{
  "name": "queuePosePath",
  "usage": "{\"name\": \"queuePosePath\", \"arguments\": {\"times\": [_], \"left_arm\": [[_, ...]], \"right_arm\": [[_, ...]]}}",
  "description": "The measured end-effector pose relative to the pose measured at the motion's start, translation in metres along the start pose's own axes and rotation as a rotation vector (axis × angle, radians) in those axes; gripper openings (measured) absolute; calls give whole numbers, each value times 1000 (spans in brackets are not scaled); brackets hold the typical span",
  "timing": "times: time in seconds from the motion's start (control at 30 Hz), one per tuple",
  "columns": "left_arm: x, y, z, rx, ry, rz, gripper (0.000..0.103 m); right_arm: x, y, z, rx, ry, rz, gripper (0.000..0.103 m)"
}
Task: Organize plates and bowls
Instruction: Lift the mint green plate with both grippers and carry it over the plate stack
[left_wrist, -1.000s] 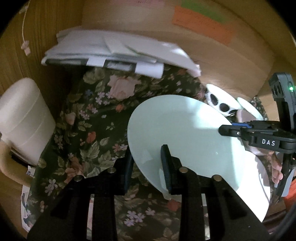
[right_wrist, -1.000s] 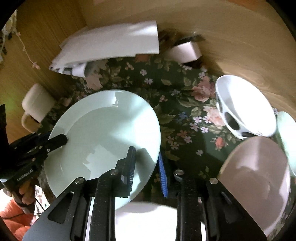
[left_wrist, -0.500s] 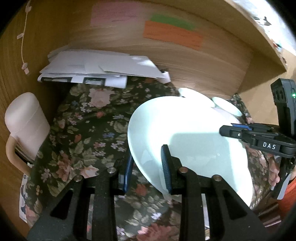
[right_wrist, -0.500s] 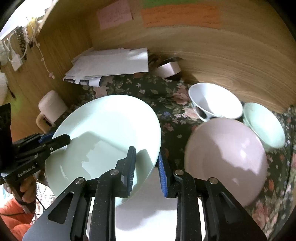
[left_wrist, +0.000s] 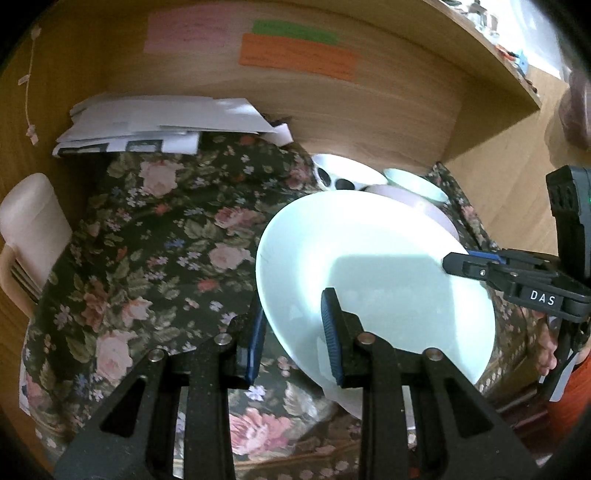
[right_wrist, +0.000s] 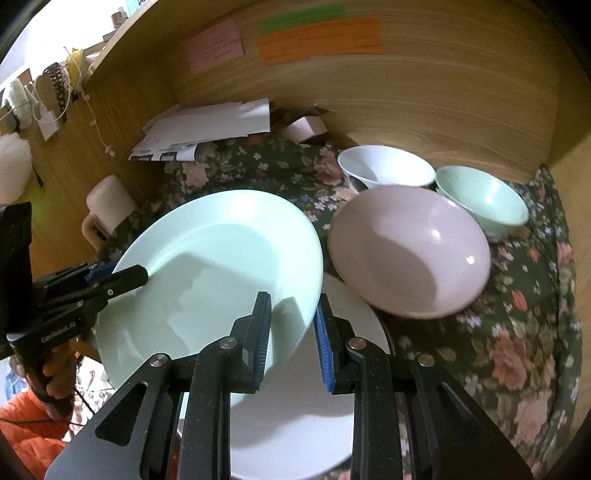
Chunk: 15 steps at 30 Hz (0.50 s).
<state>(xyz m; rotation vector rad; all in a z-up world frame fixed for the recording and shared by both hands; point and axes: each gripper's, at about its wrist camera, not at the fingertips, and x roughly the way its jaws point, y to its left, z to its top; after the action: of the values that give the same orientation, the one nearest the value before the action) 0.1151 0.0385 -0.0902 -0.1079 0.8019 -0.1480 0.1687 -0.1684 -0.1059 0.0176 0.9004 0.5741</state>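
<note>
Claws clamped on one pale green plate, carried above the floral surface.

Left claw is clenched on the near rim of the pale green plate, and the right claw is clenched on the opposite rim; the plate is held tilted and clear of the surface, just above a white plate; by the look of it, stacking has barely begun, with this plate not yet set down; beyond it a pink bowl, a white bowl and a small green bowl are left loose, unnested; a heap of papers is piled at the back, well apart; the pink bowl, overlapping the white plate's far edge, is judged the likeliest obstruction.
</note>
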Motion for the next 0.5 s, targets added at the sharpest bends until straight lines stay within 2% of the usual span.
{"name": "queuePosePath", "arguments": {"times": [0.3,0.5], "left_arm": [[7,-20,-15,15,36,-31,29],[15,-26,-23,19,61,-26,29]], "right_arm": [[-12,-14,-26,61,-16,-6,21],[-10,-21,-39,86,-6,-3,21]]}}
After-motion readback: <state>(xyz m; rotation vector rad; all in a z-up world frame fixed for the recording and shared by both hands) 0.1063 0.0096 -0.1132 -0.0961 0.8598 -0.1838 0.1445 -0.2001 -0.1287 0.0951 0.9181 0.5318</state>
